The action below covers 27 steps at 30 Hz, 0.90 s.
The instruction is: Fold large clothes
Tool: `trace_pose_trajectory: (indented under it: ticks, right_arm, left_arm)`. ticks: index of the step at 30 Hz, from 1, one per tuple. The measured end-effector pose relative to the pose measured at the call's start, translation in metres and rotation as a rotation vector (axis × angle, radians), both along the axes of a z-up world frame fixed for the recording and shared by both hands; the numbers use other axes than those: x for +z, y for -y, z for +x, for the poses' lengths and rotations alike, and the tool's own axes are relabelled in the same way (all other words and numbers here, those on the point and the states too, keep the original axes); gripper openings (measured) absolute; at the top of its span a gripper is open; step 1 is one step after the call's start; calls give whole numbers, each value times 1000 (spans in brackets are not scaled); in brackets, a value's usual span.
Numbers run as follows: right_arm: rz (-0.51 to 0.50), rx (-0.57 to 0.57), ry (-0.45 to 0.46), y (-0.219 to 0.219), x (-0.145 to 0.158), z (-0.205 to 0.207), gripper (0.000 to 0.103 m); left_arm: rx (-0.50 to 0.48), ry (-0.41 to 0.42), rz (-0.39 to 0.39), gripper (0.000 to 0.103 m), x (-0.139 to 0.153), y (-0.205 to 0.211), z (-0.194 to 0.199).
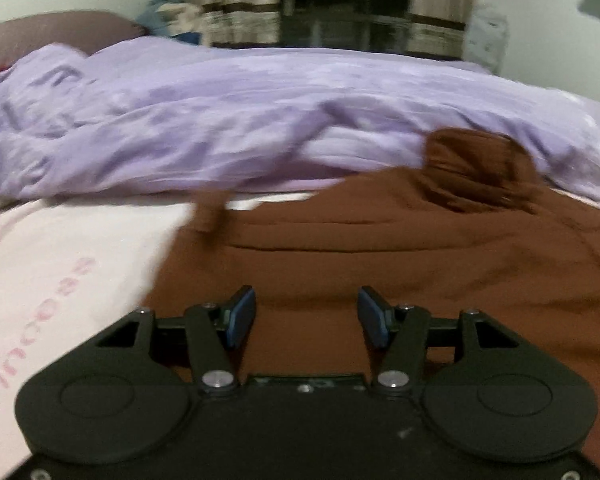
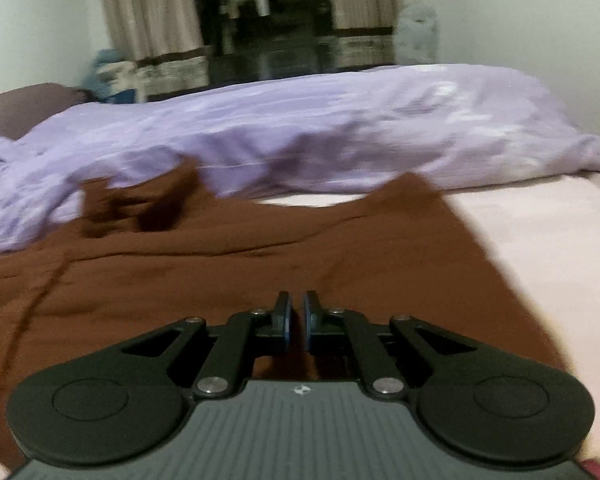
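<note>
A: Location of garment?

B: Large brown fabric garment (image 1: 380, 264) spread flat on pale pink bed sheet (image 1: 60, 264), directly beneath and ahead of both tools. Crumpled lilac duvet (image 1: 220, 120) heaped just beyond far edge; bunched brown fold (image 1: 480, 168) resting against it.

A: Left side?

B: Left gripper (image 1: 307, 318) poised over near portion of cloth, jaws released and spread wide, nothing between blue pads (image 1: 242, 316). Garment's left edge close by, off toward pink sheet.

A: Right side?

B: Right gripper (image 2: 296, 322) likewise over near portion, jaws drawn nearly together with a thin gap. Cannot tell whether cloth pinched; view blurred, tips low against fabric. Garment's right edge (image 2: 480, 248) running diagonally away, just beside this tool.

A: Lie of the cloth?

B: Long axis judged crosswise, left to right, with a seam line parallel to duvet. Each tool nearer own side; near hem below both, out of sight.

A: Risk?

B: Probably snagging duvet at far edge during fold.
</note>
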State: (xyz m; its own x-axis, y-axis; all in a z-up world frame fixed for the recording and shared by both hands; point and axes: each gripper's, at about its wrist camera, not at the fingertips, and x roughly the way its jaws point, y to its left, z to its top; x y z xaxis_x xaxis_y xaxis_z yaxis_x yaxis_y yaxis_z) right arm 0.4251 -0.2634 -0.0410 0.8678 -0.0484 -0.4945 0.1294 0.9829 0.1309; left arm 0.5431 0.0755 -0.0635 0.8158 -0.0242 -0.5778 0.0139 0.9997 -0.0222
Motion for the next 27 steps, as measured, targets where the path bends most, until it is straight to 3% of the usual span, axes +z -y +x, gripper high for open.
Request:
trace_pose_trajectory:
  ticks: [4,8,12,17,19,23,27]
  right_arm:
    - [35,-62,-1,31,1,-5,6]
    - [28,-88,-15,39,-5,-4,6]
    - [8,-80,-14,36,-20,-1,5]
    - [49,-94,-2,41,-17,-4,5]
    - [79,-118,-2,38,-5,-10,11]
    - [83,-16,85,2,20,-40,13]
    - [83,138,127,-56,31,-64,13]
  left_arm:
    - [49,-7,-100,57,3,-35,-1]
    - [67,-3,-56,59,-8,-35,-2]
    - [83,14,-87,59,-17,-37,-2]
    - [79,-2,-100,57,-10,-38,-6]
    - [90,0,-121,56,0,-37,-14]
    - [39,24,-179,56,19,-16,-50]
    - [-70,25,-174,57,19,29,-86]
